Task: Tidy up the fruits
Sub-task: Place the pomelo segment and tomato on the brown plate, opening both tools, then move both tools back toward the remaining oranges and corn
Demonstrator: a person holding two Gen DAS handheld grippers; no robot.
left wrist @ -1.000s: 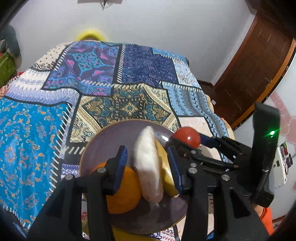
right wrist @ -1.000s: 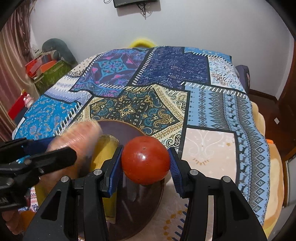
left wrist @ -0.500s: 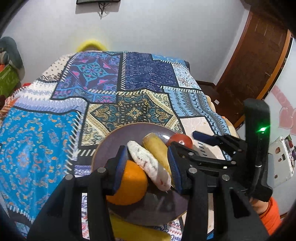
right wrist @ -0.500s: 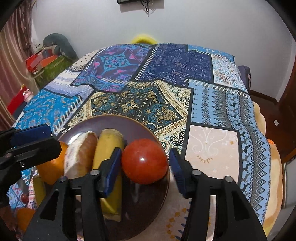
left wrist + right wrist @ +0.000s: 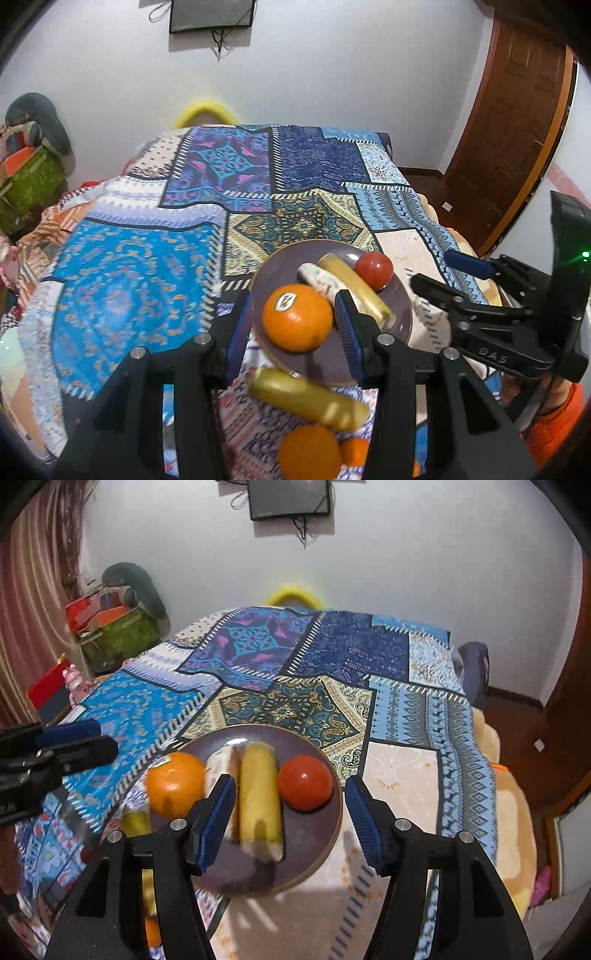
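While both grippers tilt down above plate [image 5: 325, 853] | right gripper [image 5: 288, 825] fingers just opened, empty | left gripper [image 5: 293, 334] fingers apart, empty | plate on bed: orange [image 5: 296, 318], two bananas, tomato [image 5: 305, 782] at right

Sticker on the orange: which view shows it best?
The left wrist view: the sticker faces the camera on the orange. The right wrist view shows only its edge at the orange's top left.

"DAS", perhaps partial, stands on the right hand-held gripper [image 5: 430, 269].
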